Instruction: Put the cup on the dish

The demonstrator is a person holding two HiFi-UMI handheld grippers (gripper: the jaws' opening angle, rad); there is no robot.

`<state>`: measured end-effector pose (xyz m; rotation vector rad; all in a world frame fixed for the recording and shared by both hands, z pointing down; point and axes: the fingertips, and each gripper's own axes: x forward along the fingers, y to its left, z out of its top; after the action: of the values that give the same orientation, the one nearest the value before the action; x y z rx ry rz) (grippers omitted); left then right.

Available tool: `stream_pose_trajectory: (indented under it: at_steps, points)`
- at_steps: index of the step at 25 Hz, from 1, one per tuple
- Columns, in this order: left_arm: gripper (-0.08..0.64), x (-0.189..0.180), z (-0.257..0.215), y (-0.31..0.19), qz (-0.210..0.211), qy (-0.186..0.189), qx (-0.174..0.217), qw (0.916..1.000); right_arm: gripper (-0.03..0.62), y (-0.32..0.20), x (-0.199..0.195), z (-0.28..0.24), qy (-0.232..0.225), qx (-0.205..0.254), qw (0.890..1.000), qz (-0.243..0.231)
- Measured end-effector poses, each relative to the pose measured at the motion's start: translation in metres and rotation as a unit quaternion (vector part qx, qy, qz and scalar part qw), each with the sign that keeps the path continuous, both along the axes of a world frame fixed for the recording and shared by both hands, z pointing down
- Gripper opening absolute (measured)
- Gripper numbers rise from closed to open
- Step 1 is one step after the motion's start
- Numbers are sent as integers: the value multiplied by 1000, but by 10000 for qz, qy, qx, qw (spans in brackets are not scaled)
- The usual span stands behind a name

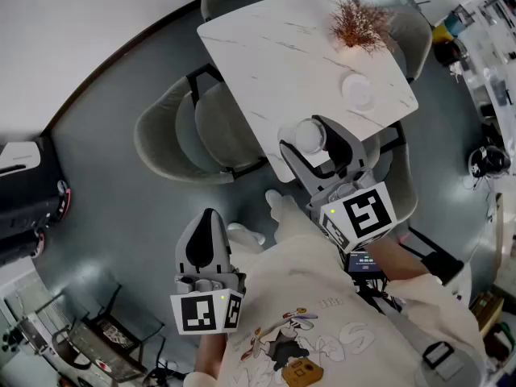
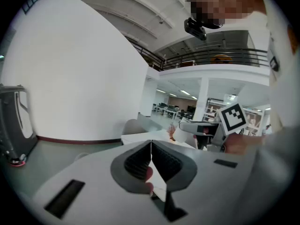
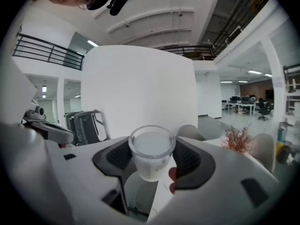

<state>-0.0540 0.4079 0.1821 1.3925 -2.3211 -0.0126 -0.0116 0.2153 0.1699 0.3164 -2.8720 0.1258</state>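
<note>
Right tongs (image 3: 152, 159) — wide, tight on cup (image 3: 151, 146)

Frosted cup (image 3: 151, 151) upright, well apart from white dish (image 1: 357, 89)

Bright, even indoor light, soft shadows; strong fisheye warp w/ dark corners.
</note>
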Motion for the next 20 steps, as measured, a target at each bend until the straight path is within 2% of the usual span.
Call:
stream_pose_trajectory:
  at_steps: [3,6,8,10,12,15,20]
  points:
    - [6,-9,19,-9,543,284,131,9980,272,29,12,19,152,78,9990,417]
    - [6,-7,36,-2,873,406,12,9954,272,63,22,30,257,-83,9978,607]
    - [6,-7,38,5,1120,429,-25,9928,272,81,36,28,175,-74,9942,1061]
    - [6,-4,36,12,1363,444,-19,9897,272,95,54,27,134,-60,9863,1642]
    - [6,4,35,20,1610,453,-23,9859,272,112,70,31,149,-171,9794,2008]
    - [6,20,30,27,2002,358,-16,9791,272,137,92,35,170,-354,9716,2332]
    - [6,43,28,41,2282,341,3,9730,272,169,124,36,31,-584,9645,2575]
